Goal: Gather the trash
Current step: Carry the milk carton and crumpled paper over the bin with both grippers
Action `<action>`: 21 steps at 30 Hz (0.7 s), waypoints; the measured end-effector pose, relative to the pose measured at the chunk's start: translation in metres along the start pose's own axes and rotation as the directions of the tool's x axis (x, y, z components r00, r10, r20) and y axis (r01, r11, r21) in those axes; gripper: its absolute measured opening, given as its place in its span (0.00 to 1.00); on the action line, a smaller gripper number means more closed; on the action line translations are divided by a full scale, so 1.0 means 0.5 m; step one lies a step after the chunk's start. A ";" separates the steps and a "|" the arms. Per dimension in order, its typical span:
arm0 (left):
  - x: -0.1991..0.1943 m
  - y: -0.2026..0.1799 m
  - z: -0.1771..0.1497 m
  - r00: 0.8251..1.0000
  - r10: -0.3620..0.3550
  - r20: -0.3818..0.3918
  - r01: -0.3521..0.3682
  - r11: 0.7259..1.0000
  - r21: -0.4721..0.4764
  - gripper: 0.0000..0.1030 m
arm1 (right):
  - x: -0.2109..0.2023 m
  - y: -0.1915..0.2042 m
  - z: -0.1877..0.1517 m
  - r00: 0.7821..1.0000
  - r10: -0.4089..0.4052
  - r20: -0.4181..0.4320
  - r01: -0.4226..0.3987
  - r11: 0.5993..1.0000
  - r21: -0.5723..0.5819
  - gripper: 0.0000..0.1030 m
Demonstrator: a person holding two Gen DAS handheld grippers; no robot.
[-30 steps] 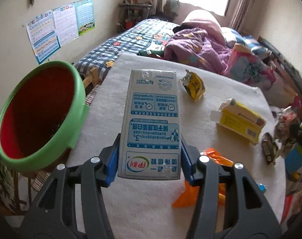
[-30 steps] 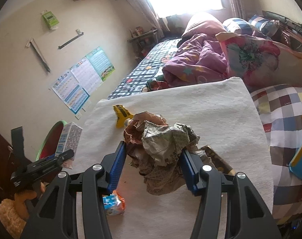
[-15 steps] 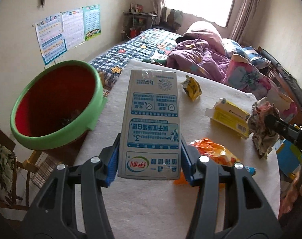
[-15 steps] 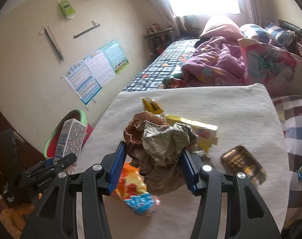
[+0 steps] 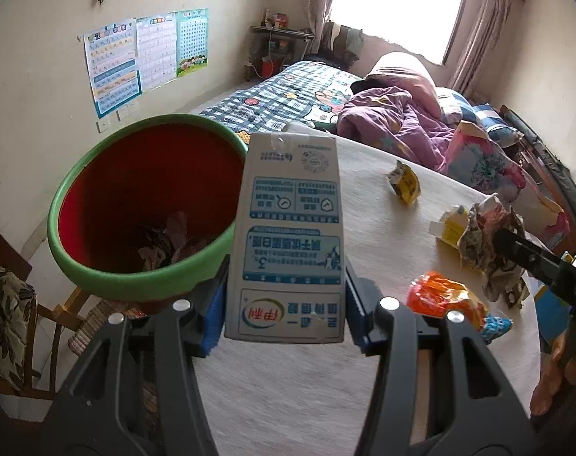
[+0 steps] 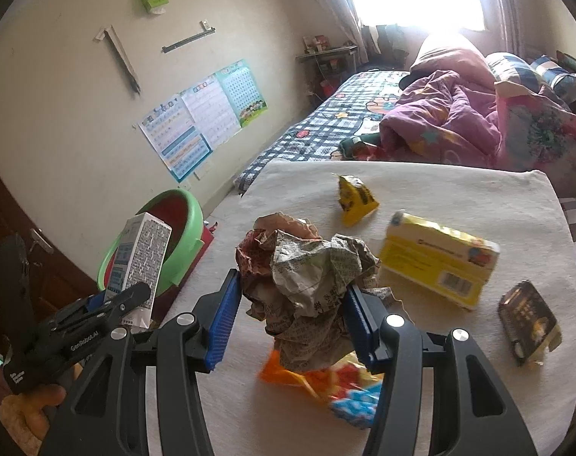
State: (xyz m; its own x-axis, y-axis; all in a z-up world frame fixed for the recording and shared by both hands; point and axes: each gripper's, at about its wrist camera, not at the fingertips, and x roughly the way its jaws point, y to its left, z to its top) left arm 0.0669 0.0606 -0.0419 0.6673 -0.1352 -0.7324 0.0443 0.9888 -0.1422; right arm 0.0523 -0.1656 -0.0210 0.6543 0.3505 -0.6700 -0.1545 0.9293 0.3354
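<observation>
My left gripper (image 5: 286,313) is shut on a white and blue milk carton (image 5: 288,235), held above the table's left edge beside a green bin with a red inside (image 5: 143,205). Crumpled scraps lie in the bin's bottom. The carton (image 6: 140,262) and bin (image 6: 181,224) also show in the right wrist view. My right gripper (image 6: 290,323) is shut on a ball of crumpled newspaper (image 6: 303,281), held over the table. That ball shows in the left wrist view (image 5: 485,239) at the right.
On the white-clothed table (image 6: 459,190) lie a yellow box (image 6: 440,262), a small yellow wrapper (image 6: 354,199), an orange and blue snack bag (image 6: 337,383) and a dark packet (image 6: 529,323). A bed with purple bedding (image 5: 394,117) stands beyond. A wooden chair (image 5: 18,326) stands at the left.
Both grippers pulled back and moved left towards the bin. The bin now sits closer to the carton and its inside shows. The right gripper with the newspaper has come into the left view.
</observation>
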 end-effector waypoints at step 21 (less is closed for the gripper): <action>0.036 0.190 0.089 0.999 -0.038 0.014 0.037 0.999 0.037 0.49 | 0.113 0.175 0.034 0.999 -0.043 -0.002 0.043 0.999 0.004 0.51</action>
State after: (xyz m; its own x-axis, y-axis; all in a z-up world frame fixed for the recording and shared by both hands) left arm 0.1164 0.1546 -0.0390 0.6758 -0.1713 -0.7169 0.0965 0.9848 -0.1444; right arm 0.0884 -0.0665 -0.0181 0.6590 0.3100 -0.6853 -0.1231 0.9433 0.3084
